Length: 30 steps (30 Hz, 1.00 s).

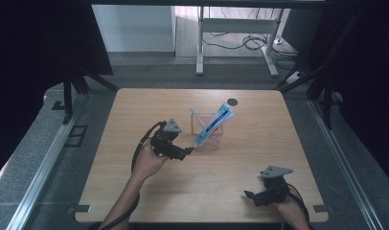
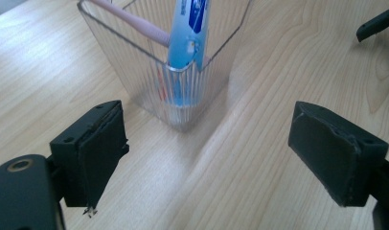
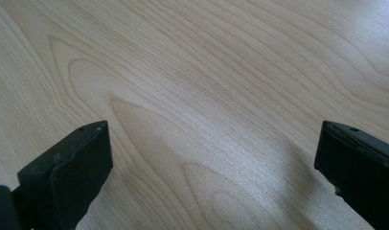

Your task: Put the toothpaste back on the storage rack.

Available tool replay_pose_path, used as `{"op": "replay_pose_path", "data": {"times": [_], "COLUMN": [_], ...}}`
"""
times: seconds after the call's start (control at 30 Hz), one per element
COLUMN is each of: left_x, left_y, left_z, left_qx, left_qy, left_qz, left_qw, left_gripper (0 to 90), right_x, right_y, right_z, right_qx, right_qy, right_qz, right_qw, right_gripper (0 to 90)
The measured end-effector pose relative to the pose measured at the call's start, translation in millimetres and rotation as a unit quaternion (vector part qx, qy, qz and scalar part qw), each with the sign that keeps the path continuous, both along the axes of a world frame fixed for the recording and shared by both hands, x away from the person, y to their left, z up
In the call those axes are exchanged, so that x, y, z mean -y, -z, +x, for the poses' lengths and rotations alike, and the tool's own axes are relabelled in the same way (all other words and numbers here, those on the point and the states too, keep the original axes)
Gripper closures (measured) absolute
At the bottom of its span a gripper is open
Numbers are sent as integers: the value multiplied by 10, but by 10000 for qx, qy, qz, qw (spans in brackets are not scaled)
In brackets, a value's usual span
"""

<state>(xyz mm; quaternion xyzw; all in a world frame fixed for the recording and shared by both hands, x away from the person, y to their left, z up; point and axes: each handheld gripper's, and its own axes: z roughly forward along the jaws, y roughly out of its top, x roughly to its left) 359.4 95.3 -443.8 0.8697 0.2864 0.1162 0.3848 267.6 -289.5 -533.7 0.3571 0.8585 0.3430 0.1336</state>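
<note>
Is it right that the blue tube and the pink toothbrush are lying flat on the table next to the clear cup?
Not quite. The blue tube and the pink toothbrush are not flat on the table; they stand leaning inside the clear cup. The left gripper view shows them in it.

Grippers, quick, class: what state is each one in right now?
Left gripper: open, holding nothing, facing the clear cup.
Right gripper: open, holding nothing, over the table.
</note>
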Motion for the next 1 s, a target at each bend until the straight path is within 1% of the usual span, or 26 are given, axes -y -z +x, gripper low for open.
{"op": "replay_pose_path", "data": {"times": [0.37,0.53,0.57,0.63,0.77,0.87,1.0], "left_x": [-200,-305,-305,-359,-416,-476,-546], "left_y": [51,61,61,74,91,117,157], "left_z": [-136,-227,-227,-281,-339,-396,-468], "left_qx": [-48,-53,-53,-57,-49,-78,-85], "left_qy": [-158,-229,-229,-260,-312,-359,-427], "left_qz": [-106,-136,-136,-144,-131,-177,-144], "left_qw": [9998,9996,9996,9995,9994,9992,9989], "left_gripper": [130,131,130,131,130,131,131], "right_x": [-7,-16,-16,-17,-19,-23,-27], "right_y": [3,5,5,5,5,8,10], "right_z": [-1,-4,-4,-3,-3,-4,-4], "right_qx": [-4,-6,-6,0,2,5,4], "right_qy": [-13,-17,-17,-20,-23,-25,-25], "right_qz": [-17,-14,-14,-11,-11,-14,-18], "right_qw": [10000,10000,10000,10000,10000,10000,10000], "right_gripper": [0,0,0,0,0,0,0]}}
